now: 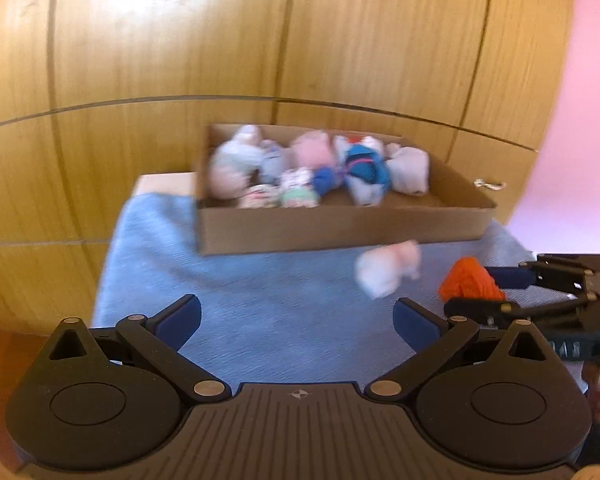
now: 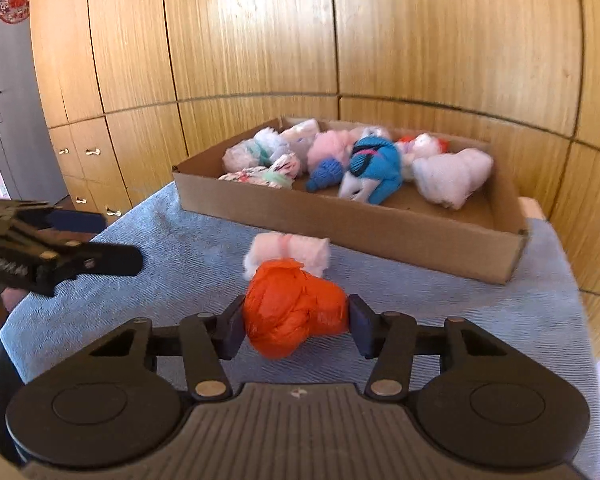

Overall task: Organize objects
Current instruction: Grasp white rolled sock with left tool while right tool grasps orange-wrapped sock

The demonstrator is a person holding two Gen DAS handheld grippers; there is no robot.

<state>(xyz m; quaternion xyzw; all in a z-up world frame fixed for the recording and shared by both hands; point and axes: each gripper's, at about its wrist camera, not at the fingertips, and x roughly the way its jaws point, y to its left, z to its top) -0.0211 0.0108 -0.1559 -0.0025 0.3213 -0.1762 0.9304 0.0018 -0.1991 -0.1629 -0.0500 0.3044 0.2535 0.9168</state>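
Ahead of both tongs, at the far edge of the blue cloth [image 2: 460,320], the cardboard box [image 2: 340,232] already holds most of the load: around ten rolled sock bundles, white, pink and blue. Two bundles are left outside it. The pale pink bundle [image 2: 288,254] lies on the cloth between the box and the right gripper [image 2: 296,326], whose pads pinch the orange bundle [image 2: 292,312] from both sides. The left gripper [image 1: 298,322], to its left, hovers spread wide and empty. By my judgement, the task is nearly done.
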